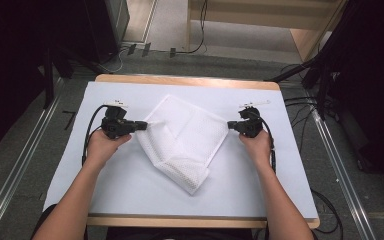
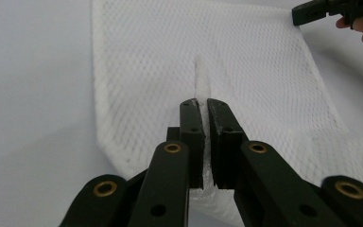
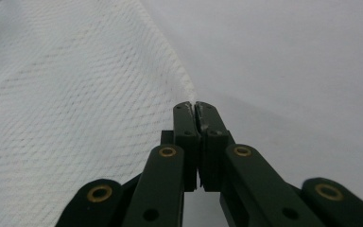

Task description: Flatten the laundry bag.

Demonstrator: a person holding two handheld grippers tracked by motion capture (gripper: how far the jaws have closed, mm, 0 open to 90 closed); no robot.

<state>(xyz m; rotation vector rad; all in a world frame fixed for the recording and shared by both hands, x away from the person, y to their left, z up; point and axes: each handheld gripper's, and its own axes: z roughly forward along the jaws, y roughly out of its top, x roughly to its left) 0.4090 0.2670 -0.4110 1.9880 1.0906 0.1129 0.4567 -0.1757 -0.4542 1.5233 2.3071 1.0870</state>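
Observation:
A white mesh cloth (image 1: 185, 140) lies partly folded on the white table cover, one corner pointing toward the person. My left gripper (image 1: 145, 124) is shut on a pinched ridge of the mesh cloth (image 2: 246, 71) at its left side, lifted slightly; the fabric runs between the closed jaws of my left gripper (image 2: 202, 105). My right gripper (image 1: 229, 125) is shut on the cloth's right corner, and in the right gripper view the mesh cloth (image 3: 75, 94) ends in a point held between the tips of my right gripper (image 3: 195, 106). The other hand's gripper (image 2: 312, 12) appears far off at top right.
The white table cover (image 1: 130, 185) spans a wooden table (image 1: 185, 80). Cables (image 1: 87, 135) trail from both grippers. Beyond the table lie a carpeted floor, metal rails and dark stands.

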